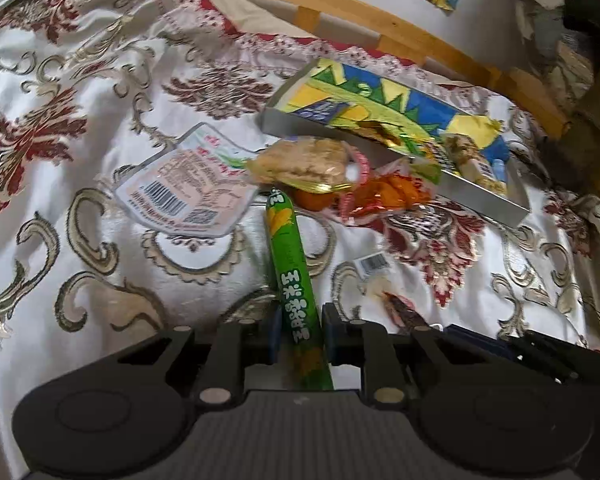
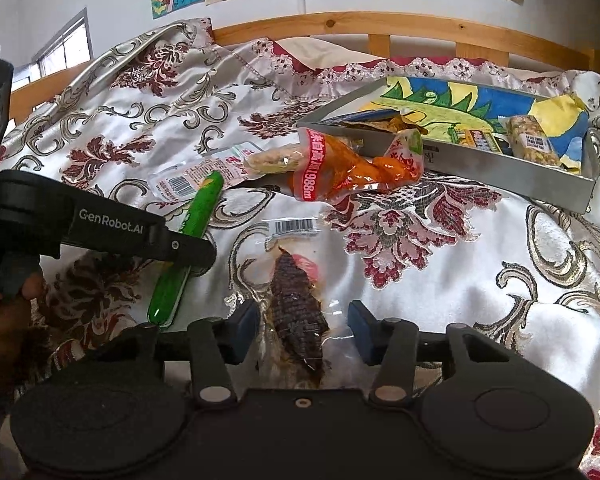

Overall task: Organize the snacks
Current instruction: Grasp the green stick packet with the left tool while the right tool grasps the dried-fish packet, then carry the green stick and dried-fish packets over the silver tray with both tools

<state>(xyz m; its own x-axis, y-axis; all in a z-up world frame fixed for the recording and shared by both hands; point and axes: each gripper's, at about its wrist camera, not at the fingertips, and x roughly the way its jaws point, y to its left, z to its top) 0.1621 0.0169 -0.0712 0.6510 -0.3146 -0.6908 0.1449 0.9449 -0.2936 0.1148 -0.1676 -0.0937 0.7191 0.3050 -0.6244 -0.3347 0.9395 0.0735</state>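
A long green sausage stick [image 1: 296, 280] lies on the patterned bedspread, and my left gripper [image 1: 302, 334] is shut on its near part, a blue pad against each side. The right wrist view shows that gripper [image 2: 192, 254] side-on, clamped across the green stick [image 2: 204, 204]. My right gripper [image 2: 304, 332] is shut on a clear packet of dark dried meat [image 2: 296, 312], whose barcoded end points away from me. A grey metal tray [image 2: 500, 168] lined with a colourful drawing sits at the far right and holds several wrapped snacks.
An orange packet [image 2: 340, 168], a pale biscuit packet [image 2: 268, 160] and a pink barcoded packet [image 2: 180, 182] lie in a heap by the tray's near-left corner. A wooden bed rail [image 2: 380, 24] runs behind. A person's hand [image 2: 4, 312] holds the left gripper.
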